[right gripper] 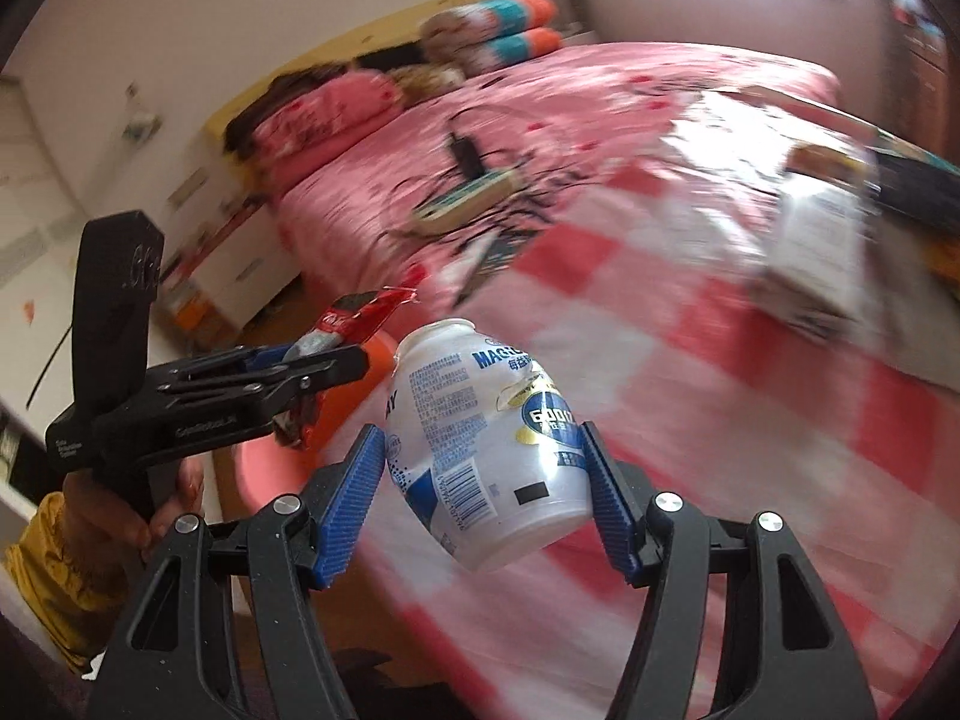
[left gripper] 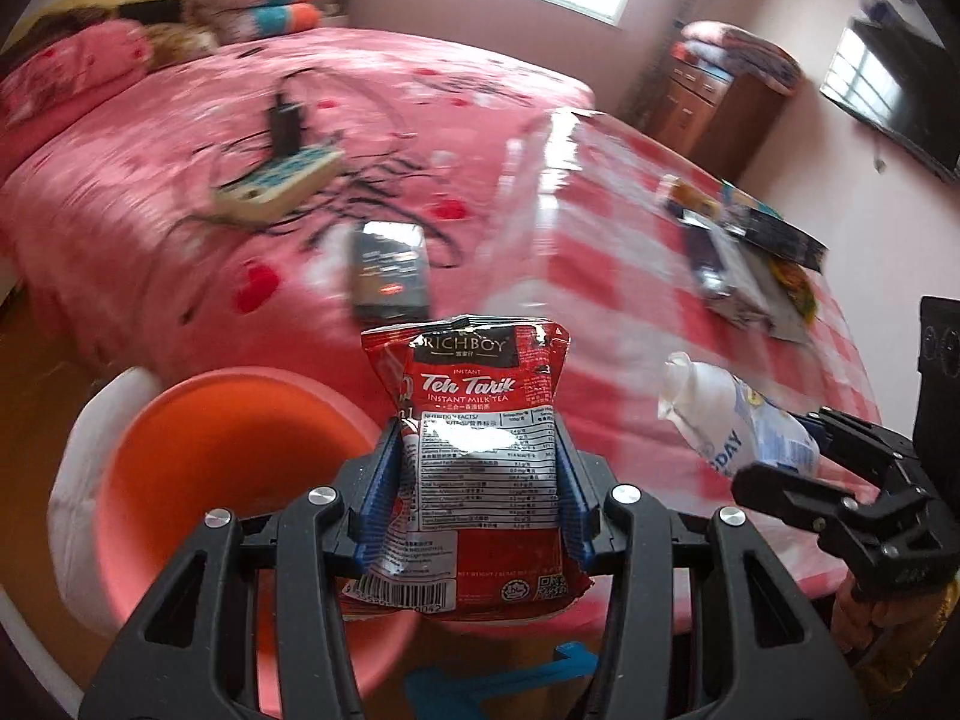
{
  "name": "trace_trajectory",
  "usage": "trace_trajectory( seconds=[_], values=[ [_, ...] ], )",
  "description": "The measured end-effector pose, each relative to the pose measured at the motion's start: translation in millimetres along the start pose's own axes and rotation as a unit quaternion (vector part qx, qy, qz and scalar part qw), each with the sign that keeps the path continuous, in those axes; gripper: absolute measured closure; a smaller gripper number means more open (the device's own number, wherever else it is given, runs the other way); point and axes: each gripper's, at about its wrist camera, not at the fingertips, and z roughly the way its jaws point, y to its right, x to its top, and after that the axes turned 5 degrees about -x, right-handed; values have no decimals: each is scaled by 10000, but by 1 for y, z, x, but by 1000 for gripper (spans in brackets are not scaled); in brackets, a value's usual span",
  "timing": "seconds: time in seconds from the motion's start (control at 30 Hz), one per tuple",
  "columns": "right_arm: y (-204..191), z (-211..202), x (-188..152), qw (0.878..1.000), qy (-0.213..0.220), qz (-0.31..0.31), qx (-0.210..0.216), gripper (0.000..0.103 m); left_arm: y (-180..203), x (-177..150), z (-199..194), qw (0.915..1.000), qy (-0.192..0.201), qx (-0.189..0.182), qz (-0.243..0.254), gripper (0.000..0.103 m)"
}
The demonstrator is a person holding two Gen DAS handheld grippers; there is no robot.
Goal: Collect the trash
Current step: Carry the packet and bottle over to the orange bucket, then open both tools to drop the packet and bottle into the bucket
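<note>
Blue pads of the left gripper (left gripper: 477, 468) pinch a red tea sachet (left gripper: 471, 438), long axis upright along the fingers. Only the left view shows the orange bin (left gripper: 240, 456) open, just below-left. Right gripper (right gripper: 486, 480) clamps a white bottle (right gripper: 489, 444), neck pointing away, tilted left.
</note>
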Motion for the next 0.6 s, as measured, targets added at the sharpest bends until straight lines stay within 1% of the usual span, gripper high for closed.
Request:
trace_trajectory(
  seconds=[0.2, 0.37, 0.47, 0.53, 0.6],
  values=[
    [-49, 32, 12, 9978, -190, -602, 199, 37, -58, -16, -13, 9979, 46, 362, -530, 55],
    [-80, 59, 19, 9938, -355, -997, 339, 37, -89, -26, -14, 9951, 48, 572, -799, 54],
    [-101, 77, 21, 9895, -473, -1287, 452, 36, -105, -34, -9, 9934, -30, 600, -974, 53],
    [-107, 85, 20, 9884, -524, -1350, 447, 21, -114, -38, -6, 9919, -61, 679, -1071, 51],
    [-107, 86, 18, 9894, -474, -1324, 352, 20, -122, -43, -3, 9900, -84, 835, -1134, 44]
  ],
)
